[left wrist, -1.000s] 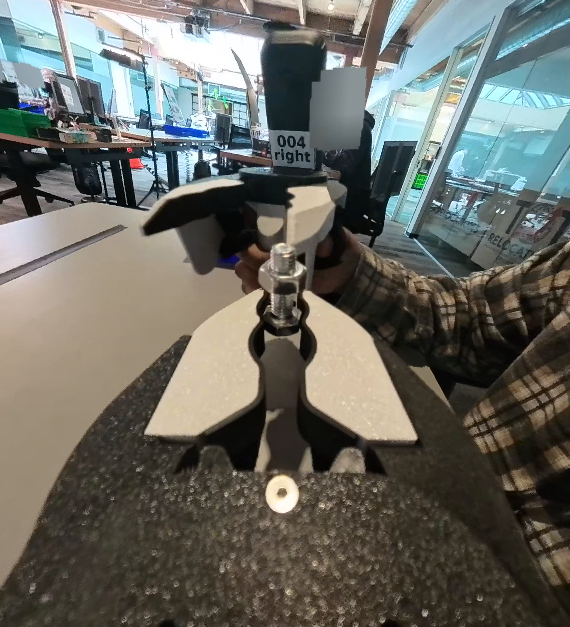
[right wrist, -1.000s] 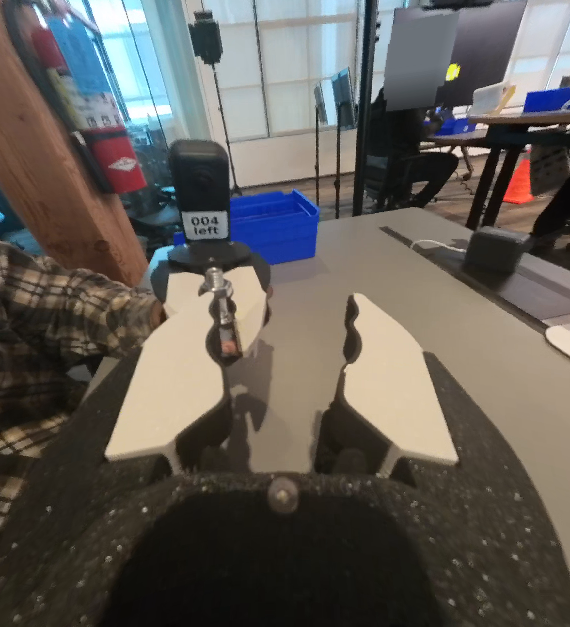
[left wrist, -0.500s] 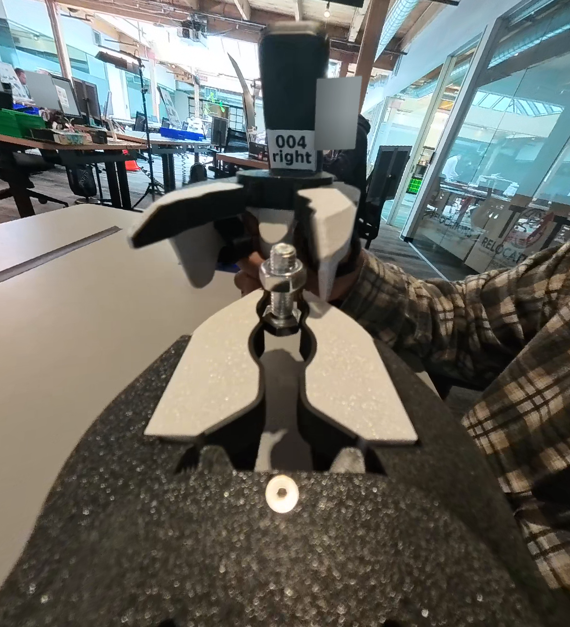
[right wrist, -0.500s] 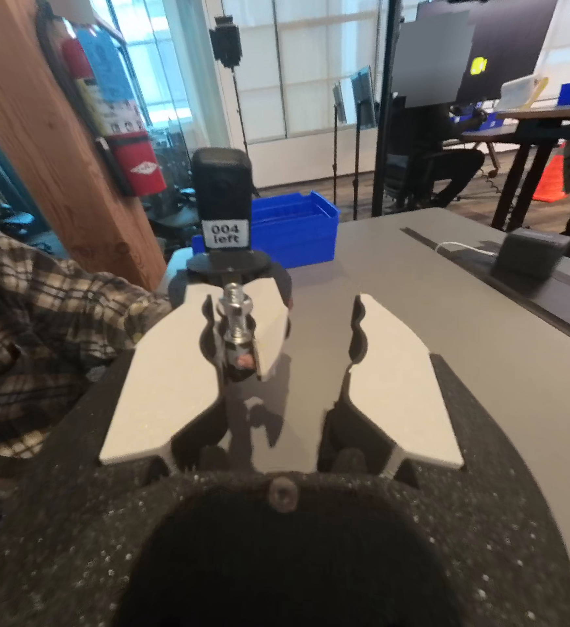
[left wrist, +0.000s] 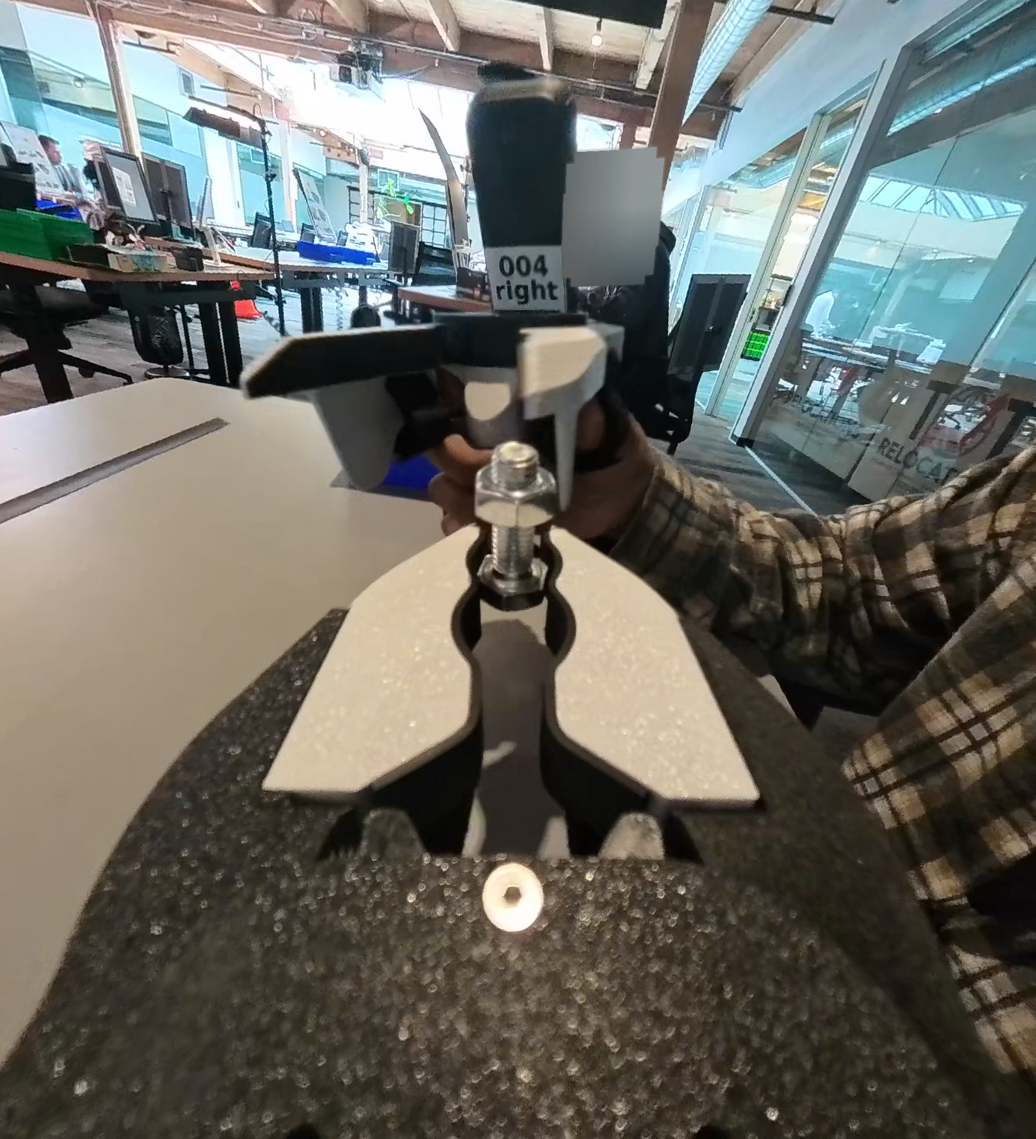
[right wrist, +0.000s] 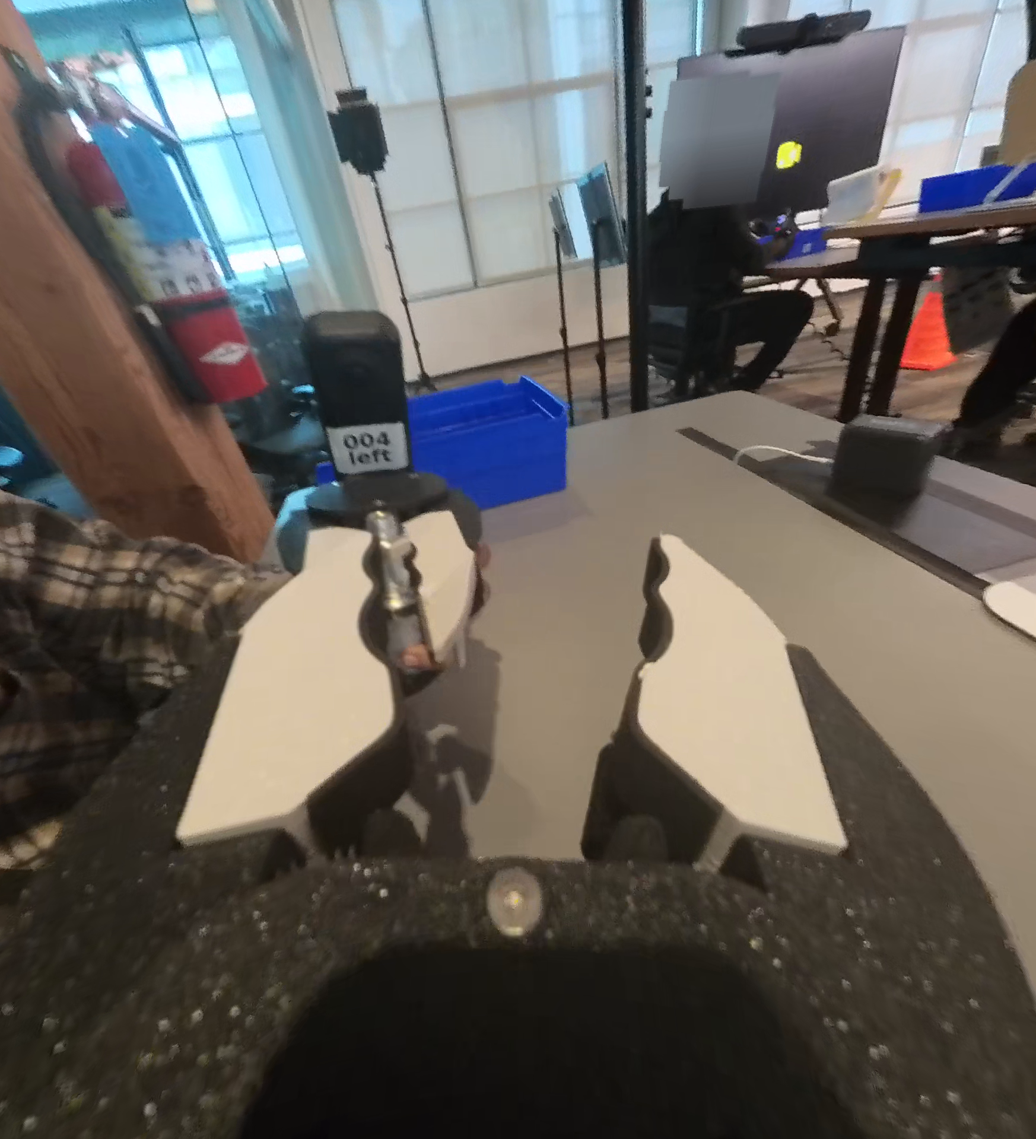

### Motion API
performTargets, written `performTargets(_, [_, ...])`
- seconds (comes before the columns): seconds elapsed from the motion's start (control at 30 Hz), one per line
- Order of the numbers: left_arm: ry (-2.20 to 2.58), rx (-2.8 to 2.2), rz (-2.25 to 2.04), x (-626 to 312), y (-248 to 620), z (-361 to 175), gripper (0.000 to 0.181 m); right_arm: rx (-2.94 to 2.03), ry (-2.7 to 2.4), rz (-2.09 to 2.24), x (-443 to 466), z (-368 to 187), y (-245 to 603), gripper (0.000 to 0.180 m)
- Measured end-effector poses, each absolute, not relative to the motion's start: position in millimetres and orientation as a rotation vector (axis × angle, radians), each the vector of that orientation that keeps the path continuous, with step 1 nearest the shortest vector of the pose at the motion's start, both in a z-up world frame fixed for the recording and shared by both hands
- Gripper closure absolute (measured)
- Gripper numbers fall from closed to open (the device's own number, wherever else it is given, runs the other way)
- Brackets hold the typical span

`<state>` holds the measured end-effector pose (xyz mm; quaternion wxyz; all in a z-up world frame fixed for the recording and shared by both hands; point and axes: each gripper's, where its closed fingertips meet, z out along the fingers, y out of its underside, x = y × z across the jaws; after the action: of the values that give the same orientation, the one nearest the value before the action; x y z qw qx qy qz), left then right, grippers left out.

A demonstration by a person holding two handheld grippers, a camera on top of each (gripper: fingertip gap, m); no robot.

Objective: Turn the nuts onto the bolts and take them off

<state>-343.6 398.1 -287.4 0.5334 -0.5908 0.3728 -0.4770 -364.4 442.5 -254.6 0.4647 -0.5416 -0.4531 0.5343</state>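
Bolt [left wrist: 512,536] of bright threaded steel stands upright above the grey desk [left wrist: 133,585], its hexagonal head pinched between the tips of the left tongs [left wrist: 512,576], which are drawn together around it. A silver nut [left wrist: 514,498] sits high on the bolt's shank, a few threads below the top end and clear of the tong tips beneath it. Beyond the bolt, the right tongs [left wrist: 441,425] face it with fingers spread wide apart, one grey finger [left wrist: 555,394] hanging just behind and beside the nut; whether it touches the nut cannot be told. A hand [left wrist: 589,487] in a plaid sleeve [left wrist: 873,616] grips the right tongs behind the bolt. In the right wrist view, the bolt [right wrist: 395,579] appears blurred beside the left finger of the right tongs [right wrist: 506,607], with a blue bin [right wrist: 491,444] farther back on the desk [right wrist: 565,616].
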Motion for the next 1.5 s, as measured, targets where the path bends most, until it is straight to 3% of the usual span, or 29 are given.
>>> performTargets(0.2, [0.899,-1.424,-1.13,-340,398,-292,0.165,-1.364,-1.188,1.266,-379,-267,436,0.091])
performTargets(0.23, [0.899,-1.42,-1.125,-342,398,-291,0.166,-1.375,-1.157,1.254,-372,-266,443,0.099])
performTargets(0.5, [0.897,-1.424,-1.136,-340,398,-292,0.165,-1.369,-1.214,1.256,-383,-269,432,0.091])
performTargets(0.57, [0.892,-1.42,-1.13,-343,399,-290,0.166,-1.381,-1.161,1.246,-371,-266,444,0.101])
performTargets(0.83, [0.906,-1.421,-1.124,-340,397,-292,0.165,-1.345,-1.193,1.28,-379,-264,433,0.094])
performTargets(0.87, [0.906,-1.419,-1.117,-340,397,-291,0.166,-1.355,-1.166,1.263,-372,-264,440,0.1])
performTargets(1.13, [0.896,-1.416,-1.135,-340,397,-290,0.165,-1.353,-1.19,1.265,-378,-266,435,0.093])
performTargets(1.17, [0.897,-1.413,-1.13,-341,397,-289,0.166,-1.366,-1.165,1.251,-372,-266,442,0.099])
performTargets(1.5, [0.898,-1.416,-1.13,-342,397,-290,0.165,-1.357,-1.153,1.245,-370,-263,443,0.096])
